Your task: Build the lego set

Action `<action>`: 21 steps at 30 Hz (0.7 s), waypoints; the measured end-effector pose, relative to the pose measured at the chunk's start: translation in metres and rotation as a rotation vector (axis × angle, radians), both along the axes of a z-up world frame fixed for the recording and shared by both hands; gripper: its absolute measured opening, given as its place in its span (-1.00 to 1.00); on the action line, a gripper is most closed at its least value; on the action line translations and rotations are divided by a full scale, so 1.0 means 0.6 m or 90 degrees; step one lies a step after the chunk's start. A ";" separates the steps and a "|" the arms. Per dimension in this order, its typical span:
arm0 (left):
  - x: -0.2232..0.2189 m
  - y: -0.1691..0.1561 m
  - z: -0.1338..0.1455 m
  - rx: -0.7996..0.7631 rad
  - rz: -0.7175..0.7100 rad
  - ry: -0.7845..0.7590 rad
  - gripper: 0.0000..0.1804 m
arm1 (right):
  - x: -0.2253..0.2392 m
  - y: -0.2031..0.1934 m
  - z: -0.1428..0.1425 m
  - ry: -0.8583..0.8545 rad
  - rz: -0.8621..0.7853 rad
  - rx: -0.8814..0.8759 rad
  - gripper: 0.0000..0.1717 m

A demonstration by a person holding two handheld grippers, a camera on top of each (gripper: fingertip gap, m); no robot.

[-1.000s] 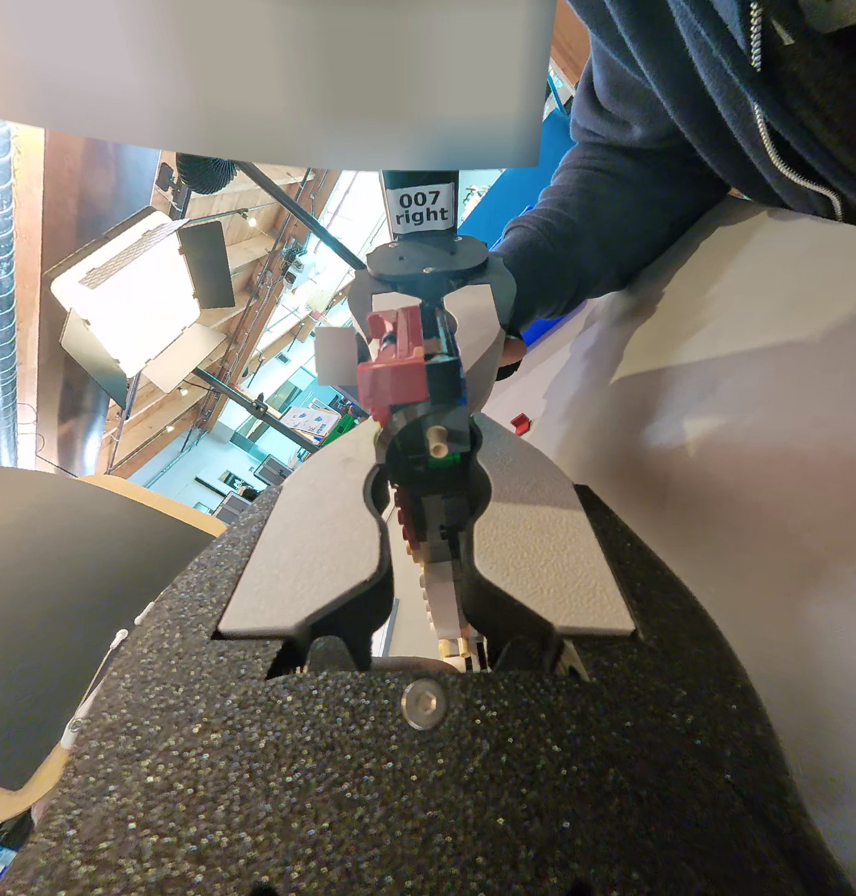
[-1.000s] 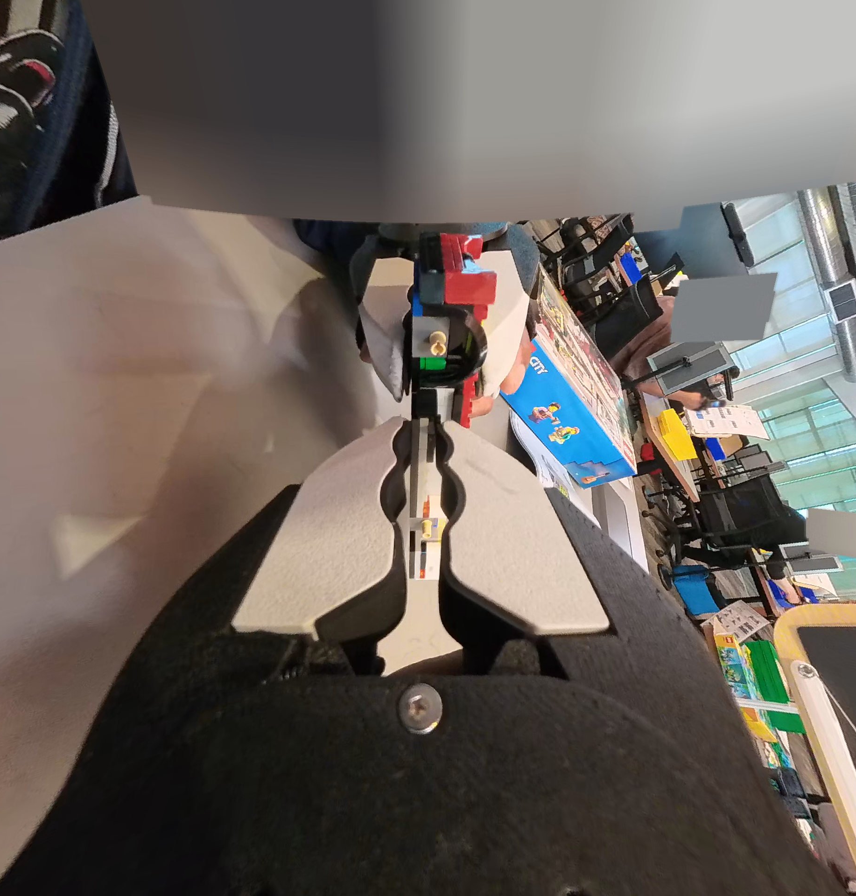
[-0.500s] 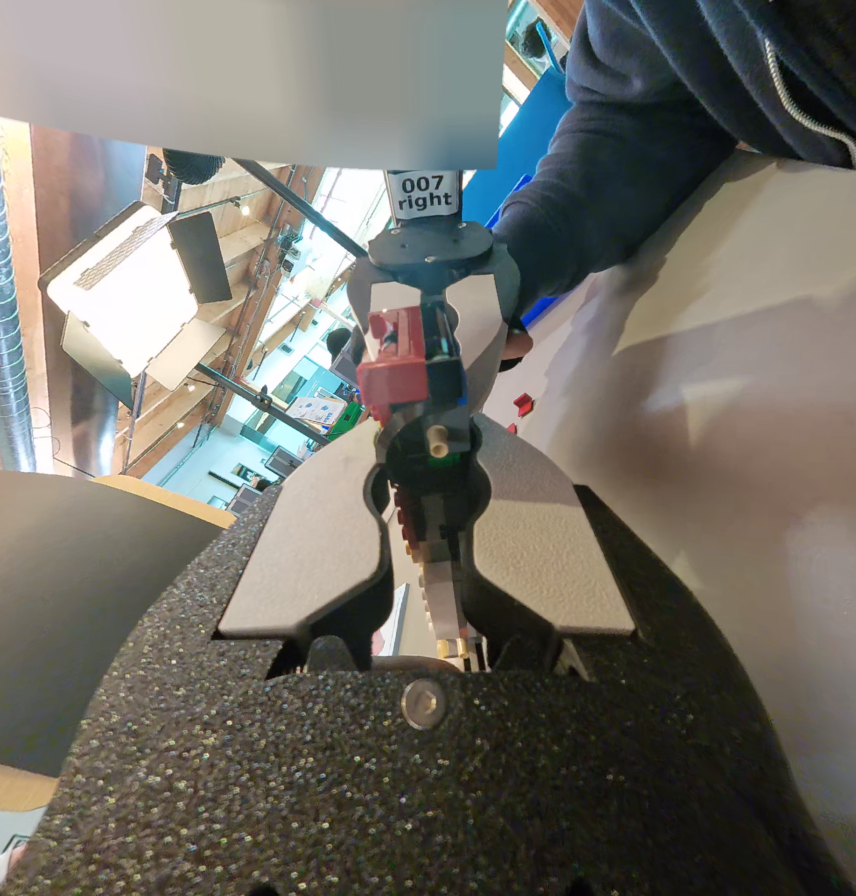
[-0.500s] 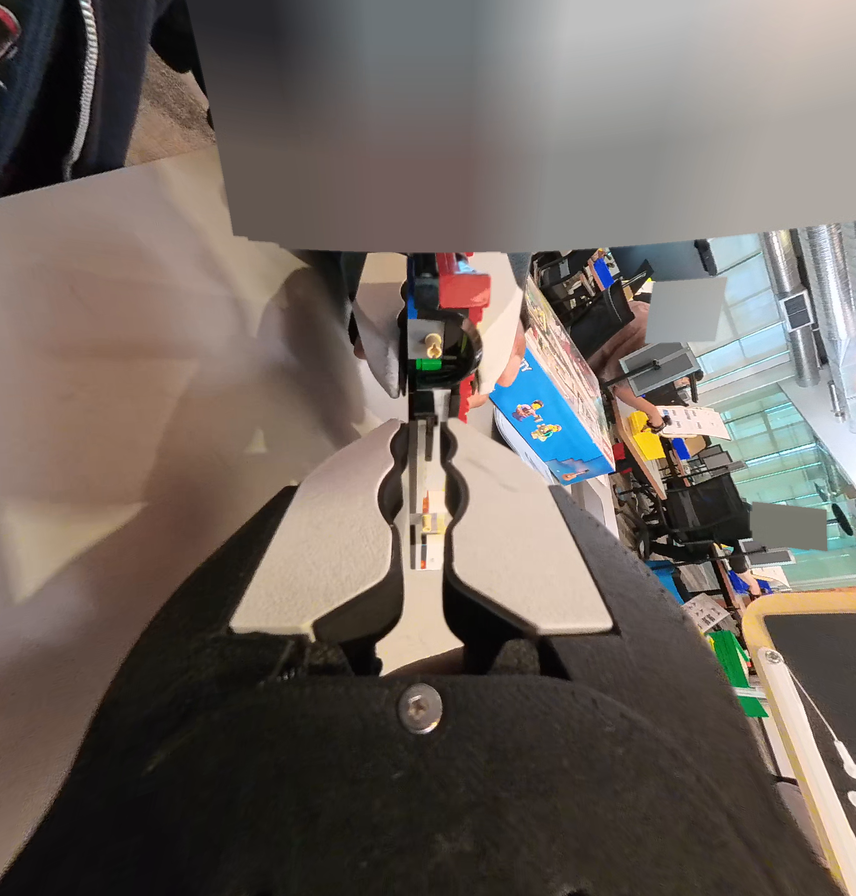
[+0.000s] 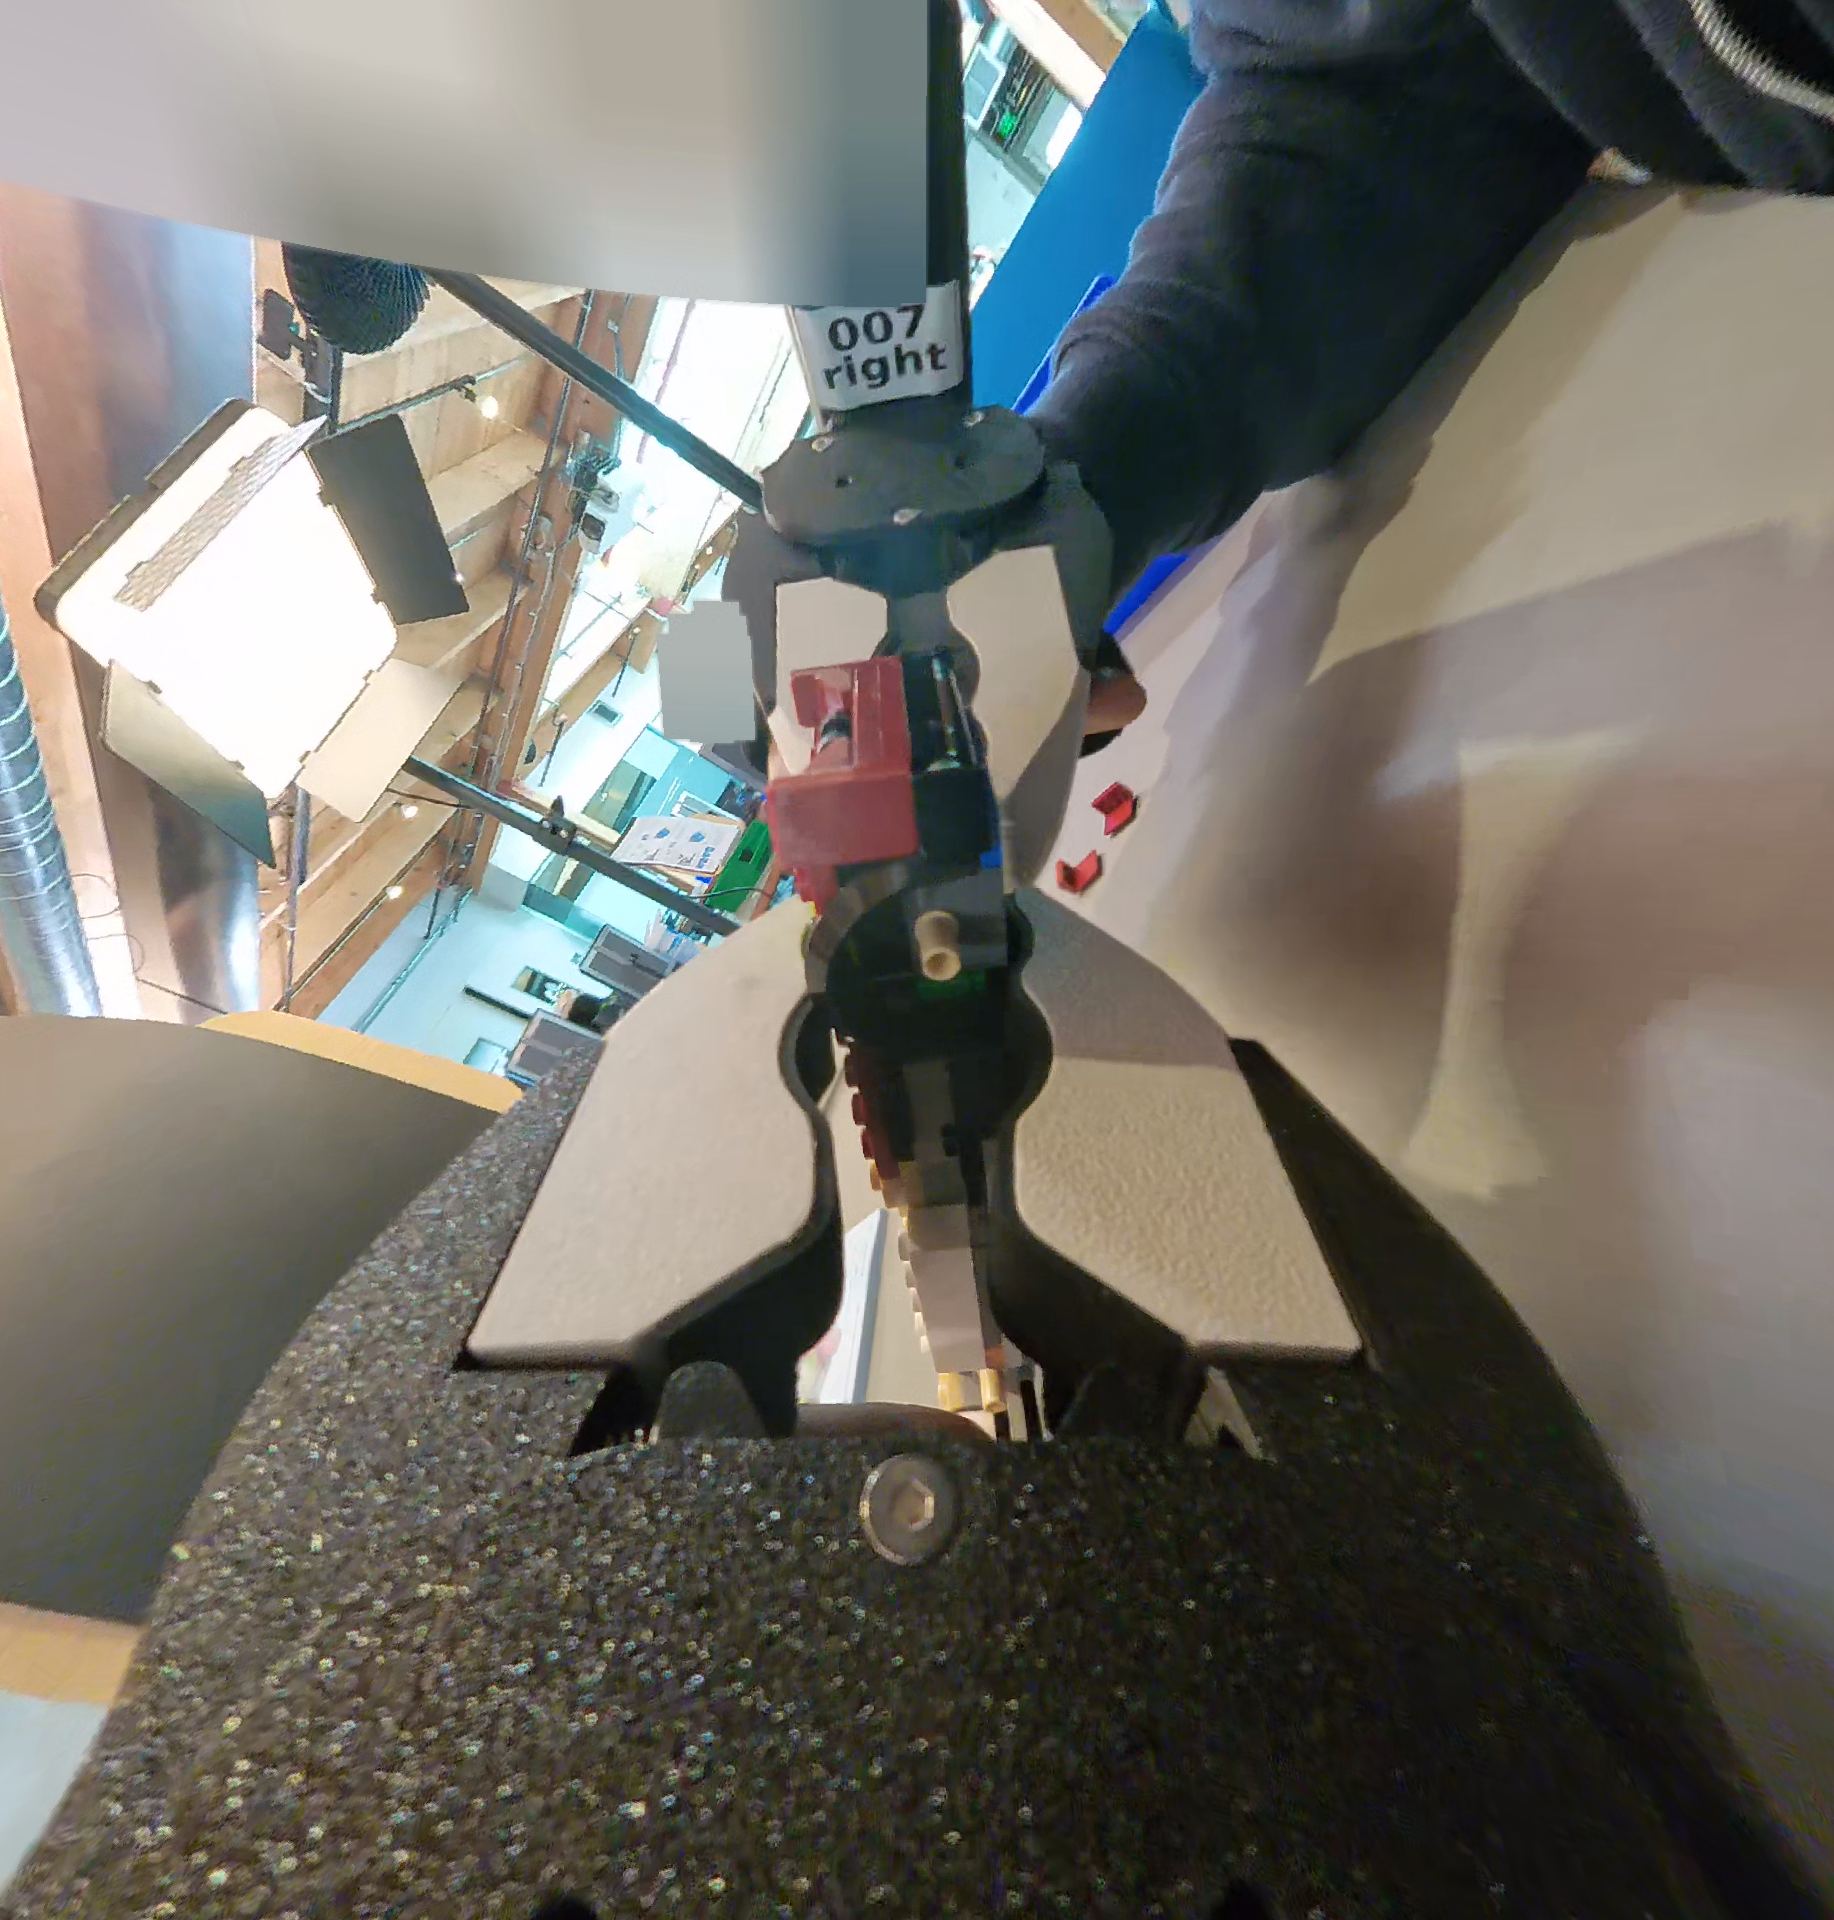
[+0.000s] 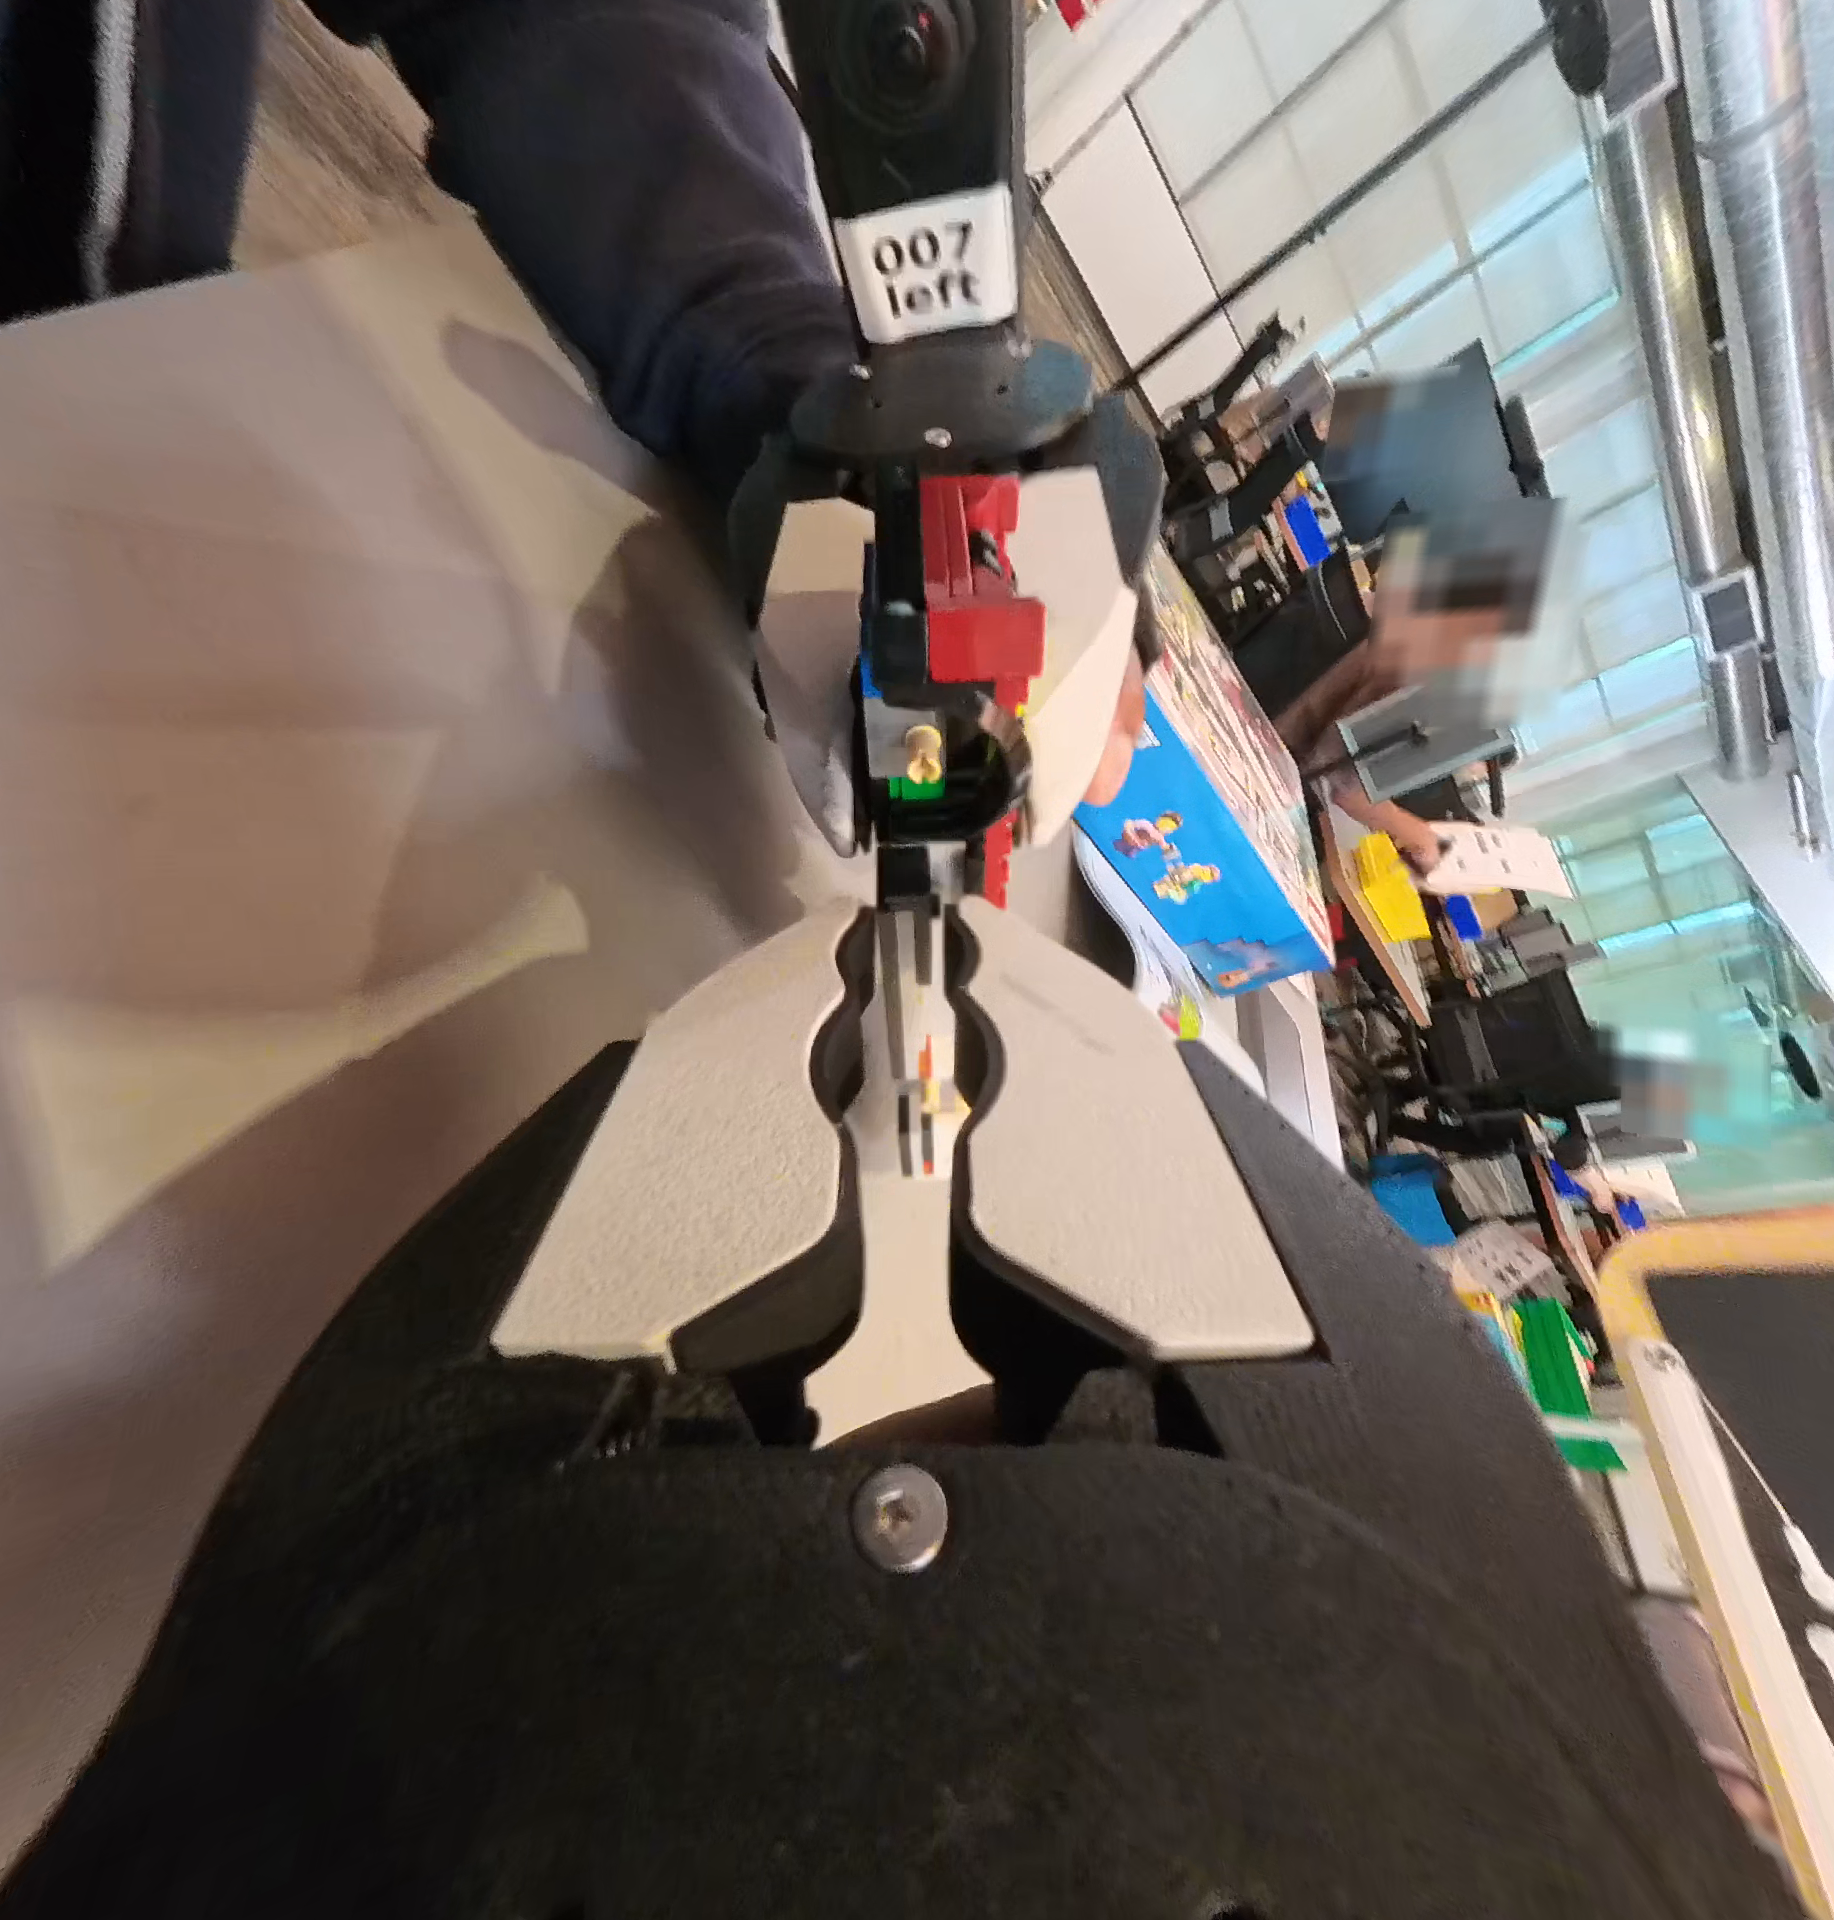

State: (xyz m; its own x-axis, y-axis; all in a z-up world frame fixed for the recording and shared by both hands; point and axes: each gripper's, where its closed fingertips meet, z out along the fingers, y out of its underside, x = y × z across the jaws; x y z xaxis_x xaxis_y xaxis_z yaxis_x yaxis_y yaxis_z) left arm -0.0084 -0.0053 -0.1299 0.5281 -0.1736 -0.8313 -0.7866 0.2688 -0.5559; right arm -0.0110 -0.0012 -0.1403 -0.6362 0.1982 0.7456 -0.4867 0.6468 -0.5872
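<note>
In the left wrist view, the left gripper [image 5: 918, 997] was clamped on one toy-brick model [image 5: 897, 831], red, black and grey with a tan peg, held off the white table [image 5: 1515, 727]. The right gripper [image 5: 928, 665] gripped its far end. Two small red pieces [image 5: 1095, 836] lay on the table. One studio light [image 5: 238, 613] hung behind. A blur hid the top.

In the right wrist view, the right gripper [image 6: 908, 914] pinched the model's thin grey end [image 6: 908, 997]; the left gripper [image 6: 939, 727] enclosed the rest. One blue box [image 6: 1214, 862] stood beside, partly hidden. Motion blur softened the table.
</note>
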 end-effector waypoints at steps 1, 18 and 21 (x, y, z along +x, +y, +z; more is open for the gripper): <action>-0.003 0.002 -0.002 0.000 0.009 0.011 -0.69 | -0.005 0.008 -0.004 0.001 -0.024 0.010 -0.73; -0.100 0.100 -0.134 -0.179 0.343 0.454 -0.65 | 0.030 0.155 -0.081 0.015 -0.359 0.093 -0.74; -0.101 0.102 -0.136 -0.179 0.360 0.485 -0.63 | 0.034 0.158 -0.087 0.017 -0.368 0.099 -0.74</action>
State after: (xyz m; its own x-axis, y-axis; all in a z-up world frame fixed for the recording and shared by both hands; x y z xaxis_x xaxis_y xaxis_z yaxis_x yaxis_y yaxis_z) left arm -0.0689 0.0561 -0.2115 -0.0648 -0.3044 -0.9503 -0.9325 -0.3207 0.1663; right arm 0.0091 0.0938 -0.1924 -0.4385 0.3939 0.8078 -0.0440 0.8883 -0.4571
